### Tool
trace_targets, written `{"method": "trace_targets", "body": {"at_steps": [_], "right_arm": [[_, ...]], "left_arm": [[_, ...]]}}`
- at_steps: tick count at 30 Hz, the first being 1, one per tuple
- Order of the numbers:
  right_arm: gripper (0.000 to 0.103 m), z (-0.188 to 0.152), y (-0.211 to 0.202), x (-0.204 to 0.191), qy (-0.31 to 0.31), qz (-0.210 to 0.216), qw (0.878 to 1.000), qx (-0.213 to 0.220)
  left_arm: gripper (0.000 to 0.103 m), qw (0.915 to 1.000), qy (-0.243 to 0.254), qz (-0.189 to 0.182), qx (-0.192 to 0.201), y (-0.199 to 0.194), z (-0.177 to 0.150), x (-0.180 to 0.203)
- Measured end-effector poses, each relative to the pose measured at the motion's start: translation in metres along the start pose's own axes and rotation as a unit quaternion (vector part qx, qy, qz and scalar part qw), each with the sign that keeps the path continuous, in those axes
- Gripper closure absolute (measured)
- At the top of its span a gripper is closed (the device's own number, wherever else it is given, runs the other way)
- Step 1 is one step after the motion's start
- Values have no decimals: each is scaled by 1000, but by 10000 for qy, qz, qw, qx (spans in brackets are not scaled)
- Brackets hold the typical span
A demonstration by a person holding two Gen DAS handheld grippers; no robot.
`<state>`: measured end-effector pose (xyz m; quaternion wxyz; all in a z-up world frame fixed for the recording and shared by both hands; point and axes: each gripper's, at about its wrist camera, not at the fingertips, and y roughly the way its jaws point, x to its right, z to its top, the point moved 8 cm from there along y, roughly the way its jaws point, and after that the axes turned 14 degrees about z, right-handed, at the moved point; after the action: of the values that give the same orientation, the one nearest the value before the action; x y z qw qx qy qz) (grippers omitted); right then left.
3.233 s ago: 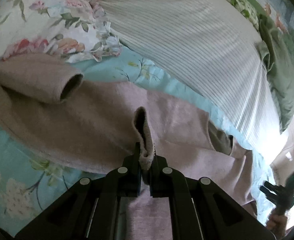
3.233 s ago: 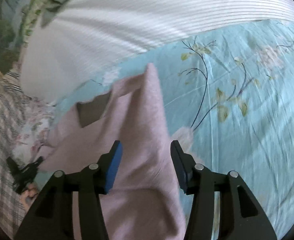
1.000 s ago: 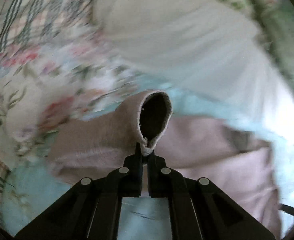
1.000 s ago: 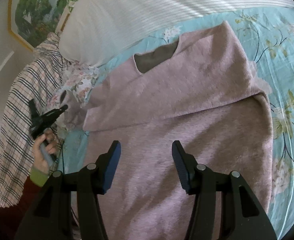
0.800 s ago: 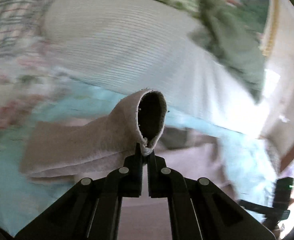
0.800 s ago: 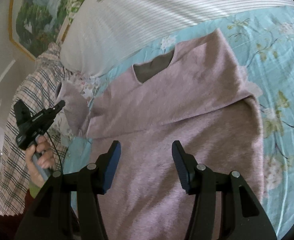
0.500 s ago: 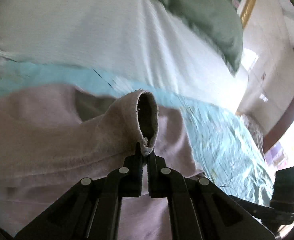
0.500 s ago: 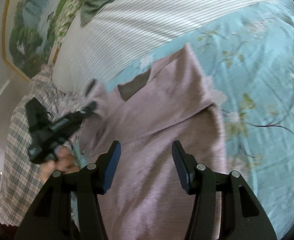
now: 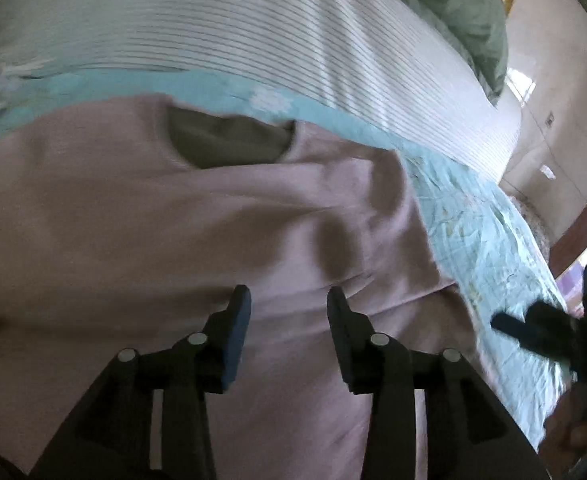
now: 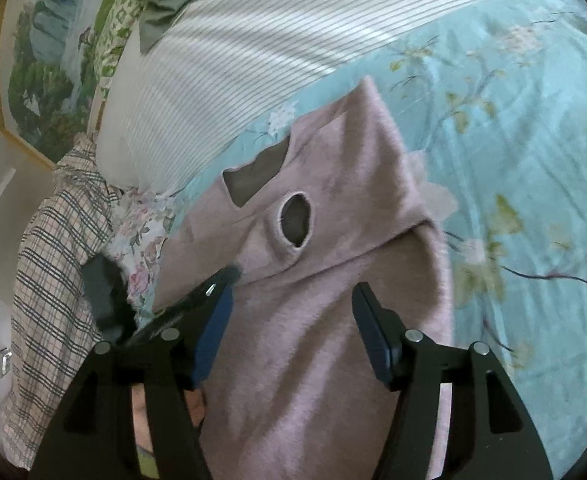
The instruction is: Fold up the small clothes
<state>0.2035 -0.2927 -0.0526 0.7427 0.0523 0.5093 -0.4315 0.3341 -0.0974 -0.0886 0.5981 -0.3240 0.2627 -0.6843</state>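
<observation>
You have nothing to read here: no lettering, label, brand or number shows in either wrist view. The pink sweater (image 10: 333,320) carries no visible tag or print, the turquoise bed sheet (image 10: 513,140) bears only a flower pattern, and the striped pillow (image 9: 253,40) only stripes. The framed picture (image 10: 45,60) on the wall shows scenery, without any words you could make out.

A bed covered by a turquoise floral sheet (image 10: 533,160) carries a long white ribbed pillow (image 9: 253,28) and a plaid blanket (image 10: 49,264). A gold-framed landscape painting (image 10: 41,60) hangs on the cream wall (image 9: 553,80), and daylight stripes the pillow.
</observation>
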Motion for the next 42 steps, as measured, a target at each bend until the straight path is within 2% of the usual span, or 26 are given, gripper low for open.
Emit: {"method": "trace_targets", "body": {"at_steps": [2,4,7,9,11,12,13,14,15,17,20,24,25,27,29,33,36,39,42], "right_arm": [[39,3,14,-1,-24,61,9999,-100],[39,8,31,-1,-41,57,9998,-199],[39,17,61,7,-8,-49,9994,-328],[38,21,76,13,-20,-163,9991,-402],[38,25,94,19,-34,-292,9984,-486],[38,26,105,23,-16,-347,9979,-553],[38,27,112,25,-8,-373,9975,-594],[39,27,120,27,-10,-399,9971,-642],[55,27,128,29,-22,-416,9967,-701],[95,25,139,29,-33,-379,9958,-838],[95,40,131,4,-372,-180,9971,-640],[95,94,63,-40,-728,266,9963,379],[95,106,42,-43,-814,191,9944,646],[95,120,14,-31,-924,-171,9913,919],[95,119,11,-7,-747,-372,9936,766],[95,90,28,39,-416,-665,9965,271],[95,70,40,58,-298,-728,9969,60],[95,68,44,61,-364,-880,9954,54],[95,73,44,62,-379,-957,9946,90]], "left_arm": [[63,9994,-207,250,110,-14,-5,-38],[63,9966,-452,673,138,-21,-10,-78],[63,9889,-1005,1092,21,-21,-19,-141],[66,9828,-1332,1283,-28,-20,-21,-173],[70,9803,-1547,1231,6,-18,-23,-193],[77,9794,-1610,1216,-20,-15,-23,-199],[82,9785,-1654,1233,-35,-13,-23,-202],[84,9774,-1716,1236,-20,-13,-23,-206],[84,9765,-1781,1210,11,-14,-22,-208],[84,9750,-1864,1205,59,-14,-22,-212],[84,9755,-1823,1227,79,-12,-22,-209],[85,9740,-1955,1144,55,-16,-24,-219],[87,9719,-2055,1144,38,-15,-23,-222],[87,9673,-2284,1099,8,-14,-21,-227],[87,9631,-2471,1071,3,-13,-21,-231],[87,9583,-2594,1200,4,-11,-20,-230],[87,9628,-2359,1320,-33,-12,-18,-225],[79,9712,-1987,1315,-53,-13,-15,-214],[73,9753,-1721,1377,-116,-8,-11,-210]]}}
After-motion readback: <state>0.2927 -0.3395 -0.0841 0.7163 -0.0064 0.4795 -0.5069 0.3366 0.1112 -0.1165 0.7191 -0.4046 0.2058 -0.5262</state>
